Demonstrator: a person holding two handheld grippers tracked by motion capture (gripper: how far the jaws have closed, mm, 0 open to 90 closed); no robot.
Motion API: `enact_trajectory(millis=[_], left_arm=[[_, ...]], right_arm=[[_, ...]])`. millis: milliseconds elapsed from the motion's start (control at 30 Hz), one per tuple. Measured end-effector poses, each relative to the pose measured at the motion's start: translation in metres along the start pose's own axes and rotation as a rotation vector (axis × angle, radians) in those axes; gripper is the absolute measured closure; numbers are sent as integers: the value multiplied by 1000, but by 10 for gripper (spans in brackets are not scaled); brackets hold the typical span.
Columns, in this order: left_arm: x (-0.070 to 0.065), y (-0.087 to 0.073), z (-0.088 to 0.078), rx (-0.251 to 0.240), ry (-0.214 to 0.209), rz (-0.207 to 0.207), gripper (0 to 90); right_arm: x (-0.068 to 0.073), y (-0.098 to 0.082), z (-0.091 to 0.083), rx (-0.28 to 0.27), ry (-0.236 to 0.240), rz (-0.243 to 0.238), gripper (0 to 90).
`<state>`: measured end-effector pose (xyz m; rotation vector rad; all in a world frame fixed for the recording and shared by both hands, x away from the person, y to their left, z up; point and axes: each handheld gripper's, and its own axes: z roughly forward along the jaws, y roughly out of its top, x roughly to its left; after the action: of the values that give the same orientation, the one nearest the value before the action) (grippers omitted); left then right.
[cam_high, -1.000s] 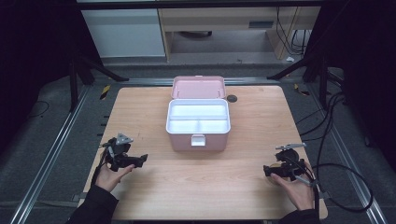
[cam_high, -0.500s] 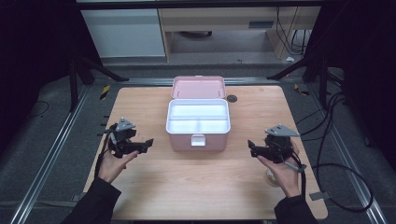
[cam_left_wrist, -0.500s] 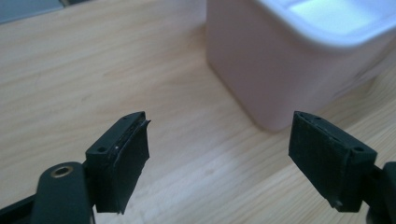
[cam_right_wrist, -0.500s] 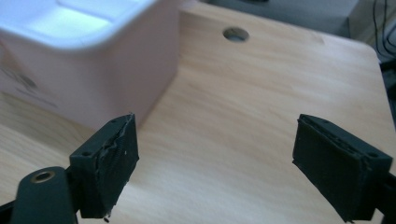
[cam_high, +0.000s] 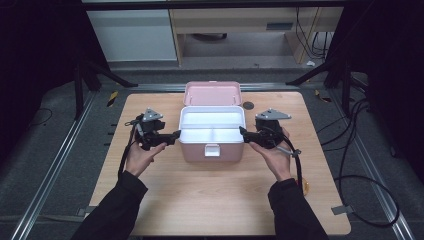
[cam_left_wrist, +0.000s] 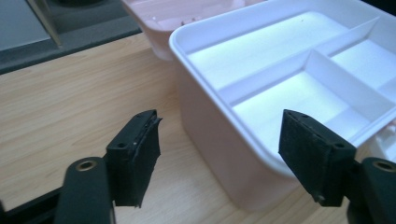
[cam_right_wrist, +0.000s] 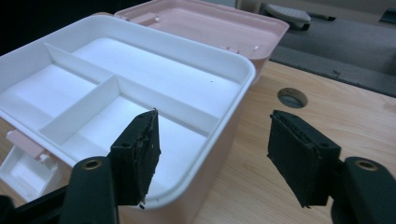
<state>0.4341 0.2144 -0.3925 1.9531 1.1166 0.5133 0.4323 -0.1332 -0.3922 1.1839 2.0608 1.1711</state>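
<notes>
Pink box (cam_high: 212, 147) sits at the middle of the desk (cam_high: 215, 200), a little toward the far edge, with its pink lid (cam_high: 212, 93) thrown back flat behind it on the far side. Seated in the box's mouth is a white tray (cam_high: 212, 126) with rounded corners, split by low walls into 1 long compartment along the far side and 2 smaller ones along the near side; all 3 are bare white inside. A white latch (cam_high: 212, 150) hangs on the box's near face.

Beside the box's left end, the left claw (cam_high: 173, 134) is held level, pointing right at the tray's rim. In the left gripper view its jaws straddle the near-left corner of the box, 1 over the tray and 1 outside over the desk, pads clear of the plastic; they have just been closing and stand well apart, holding nothing. At the right end, the right claw (cam_high: 242, 131) points left in the same way. In the right gripper view 1 pad hangs over the tray's rim and the other outside the wall, with the rim between them and no touch visible; these jaws have also just been closing.

A round grommet hole (cam_high: 248, 105) lies in the desk just right of the lid, clear of both claws.
</notes>
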Motion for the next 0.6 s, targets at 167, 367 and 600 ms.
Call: enact_trajectory(millis=[167, 367, 600], left_arm=[[0, -1, 16, 42, -6, -5, 416], [-3, -1, 23, 45, -47, -18, 556], [-4, -1, 24, 57, -59, -27, 591]], right_arm=[[-1, -2, 17, 29, 10, 9, 480], [-4, -6, 27, 68, 20, 10, 585], [1, -10, 27, 64, 9, -12, 620]])
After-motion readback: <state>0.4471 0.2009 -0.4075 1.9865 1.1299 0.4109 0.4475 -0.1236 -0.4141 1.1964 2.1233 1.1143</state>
